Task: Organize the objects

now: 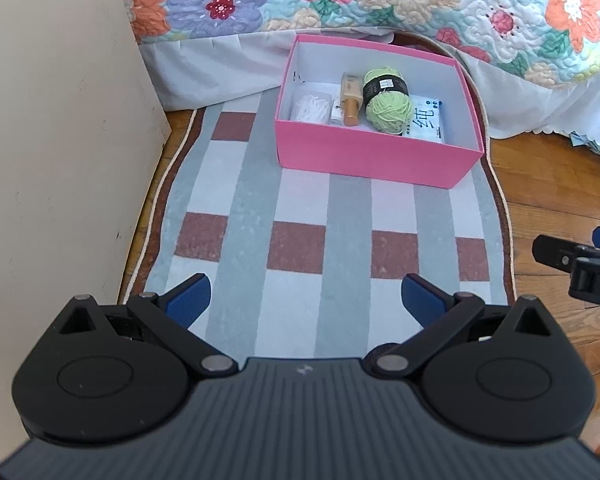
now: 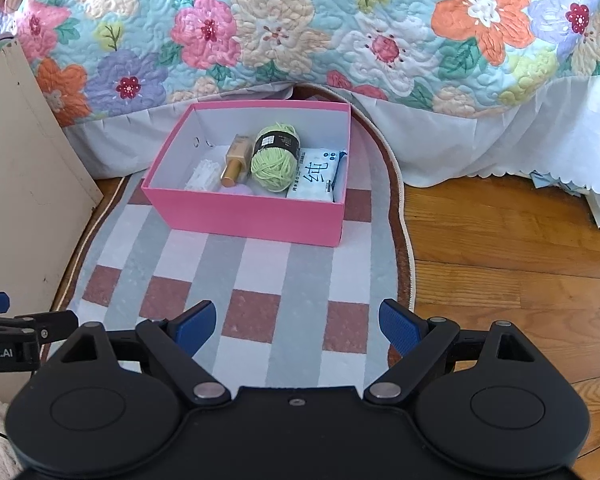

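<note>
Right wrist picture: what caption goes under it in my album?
Open right gripper over checked rug, facing pink box holding green yarn.

On the white wipes pack (image 2: 315,176) in the pink box (image 2: 252,216) at my twelve o'clock I read a big "纯". My other gripper (image 2: 4,344), at nine o'clock, shows "obot.AI" on its side.
</note>
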The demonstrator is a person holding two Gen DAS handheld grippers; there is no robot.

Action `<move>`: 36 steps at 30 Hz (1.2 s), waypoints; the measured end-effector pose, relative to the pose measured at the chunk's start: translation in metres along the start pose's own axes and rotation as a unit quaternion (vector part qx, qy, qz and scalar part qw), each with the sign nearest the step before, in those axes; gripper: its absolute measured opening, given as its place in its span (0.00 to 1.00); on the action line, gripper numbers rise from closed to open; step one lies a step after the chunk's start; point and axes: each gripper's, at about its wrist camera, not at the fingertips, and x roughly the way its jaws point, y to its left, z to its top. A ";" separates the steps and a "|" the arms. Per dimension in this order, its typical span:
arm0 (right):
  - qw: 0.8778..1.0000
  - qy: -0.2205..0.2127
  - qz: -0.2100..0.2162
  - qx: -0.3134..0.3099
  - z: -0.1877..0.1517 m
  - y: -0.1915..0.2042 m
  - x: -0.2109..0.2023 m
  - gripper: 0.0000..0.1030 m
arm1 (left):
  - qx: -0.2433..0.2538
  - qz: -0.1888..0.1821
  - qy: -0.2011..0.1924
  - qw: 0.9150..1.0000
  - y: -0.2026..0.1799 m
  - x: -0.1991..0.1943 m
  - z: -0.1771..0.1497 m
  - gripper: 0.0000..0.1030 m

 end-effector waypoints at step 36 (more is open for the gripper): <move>1.000 0.010 -0.006 -0.019 -0.004 0.004 0.006 0.89 | 0.001 0.020 0.015 1.000 0.001 -0.004 -0.012 1.00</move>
